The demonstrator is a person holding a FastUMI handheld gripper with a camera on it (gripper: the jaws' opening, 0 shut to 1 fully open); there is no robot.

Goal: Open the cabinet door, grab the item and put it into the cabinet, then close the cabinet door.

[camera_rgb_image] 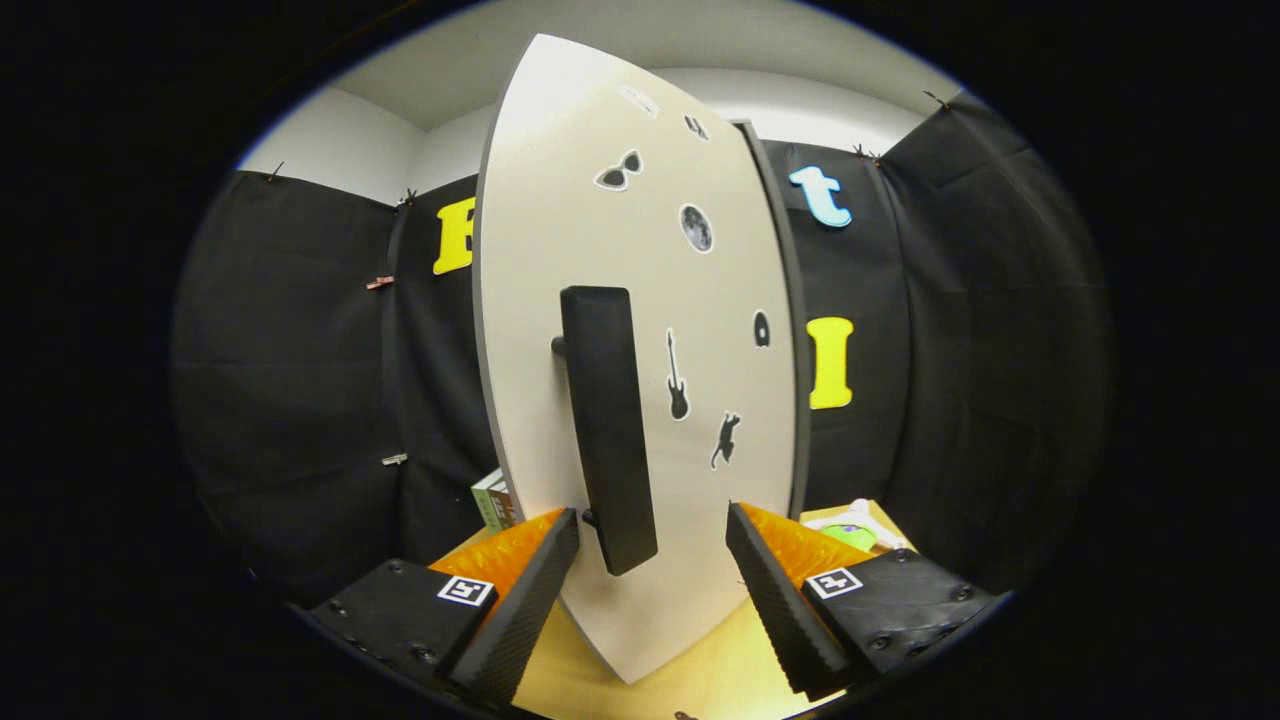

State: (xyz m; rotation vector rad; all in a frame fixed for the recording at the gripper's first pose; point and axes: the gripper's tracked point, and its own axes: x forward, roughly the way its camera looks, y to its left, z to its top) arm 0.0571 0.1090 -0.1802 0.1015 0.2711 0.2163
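Jaws: the gripper stands wide open, its two fingers spread well apart and pressing on nothing.
Between the jaws: the lower end of the black handle hangs in the gap, nearer the left finger than the right finger; whether the left finger touches it cannot be told, and the right one stands clear of it.
Handle: a long upright black bar, set off the door on short studs, one at its upper end and one near its lower end.
Cabinet door: a pale panel just ahead of the fingers, upright, its lower edge reaching down between them over the counter. Small dark stickers lie on its face to the right of the handle, among them a guitar, a cat, a round moon and a pair of glasses.
Cabinet: a grey edge runs along the right side of the door; how far the door stands open cannot be told.
Left of the door: a box with a green side sits on the counter, beyond the left finger.
Right of the door: a white and green item lies on the counter, beyond the right finger.
Counter: light wood, under the fingers and the door.
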